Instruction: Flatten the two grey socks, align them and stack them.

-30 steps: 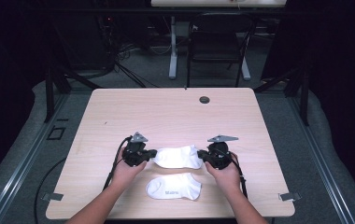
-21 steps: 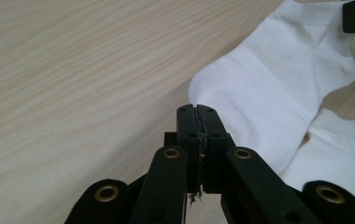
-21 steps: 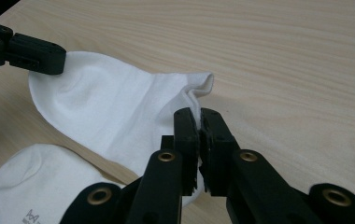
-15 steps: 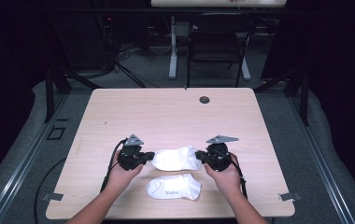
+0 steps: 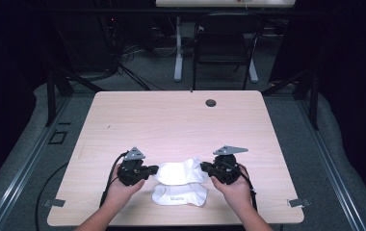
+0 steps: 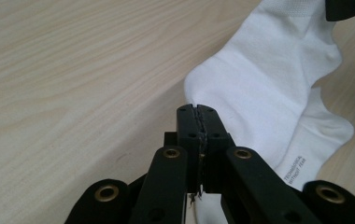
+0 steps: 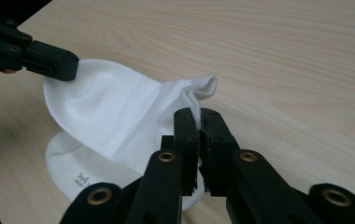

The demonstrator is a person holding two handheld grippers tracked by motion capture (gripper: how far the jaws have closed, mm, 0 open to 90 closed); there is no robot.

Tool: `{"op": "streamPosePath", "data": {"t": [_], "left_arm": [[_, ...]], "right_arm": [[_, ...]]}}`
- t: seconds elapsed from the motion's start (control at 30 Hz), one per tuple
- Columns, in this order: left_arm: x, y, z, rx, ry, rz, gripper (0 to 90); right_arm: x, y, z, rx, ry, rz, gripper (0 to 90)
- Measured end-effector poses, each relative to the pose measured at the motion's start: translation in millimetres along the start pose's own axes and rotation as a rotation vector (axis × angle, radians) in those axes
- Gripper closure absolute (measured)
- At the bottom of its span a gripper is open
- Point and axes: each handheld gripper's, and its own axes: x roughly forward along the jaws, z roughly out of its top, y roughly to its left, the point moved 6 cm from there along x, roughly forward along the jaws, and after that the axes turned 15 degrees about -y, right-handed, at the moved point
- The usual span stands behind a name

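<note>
Two white socks at the near edge of a pale wood-grain table (image 5: 171, 115), the upper one held at both ends.

The soft white knit ankle sock (image 5: 180, 172) ran crosswise, left to right, stretched between the grippers. The left gripper (image 5: 153, 169) had its jaws closed on one end; the right gripper (image 5: 205, 167) was clamped on the other, puckering the cloth. Under and just nearer lay a second white sock with small grey lettering (image 5: 179, 194), flat, parallel, partly overlapped. No containers were present.
</note>
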Motion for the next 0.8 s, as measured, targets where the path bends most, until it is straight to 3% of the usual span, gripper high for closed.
{"op": "streamPosePath", "data": {"t": [0.5,0.8], "left_arm": [[-17.8,-16.9,-14.9,0.0,0.014,-0.018,89.5],[-22.4,-26.7,-22.8,0.026,0.025,-0.02,89.5]], "right_arm": [[-17.0,14.9,-17.2,-0.01,0.01,0.026,86.2],[-23.8,21.1,-28.4,-0.024,0.019,0.028,86.2]]}}
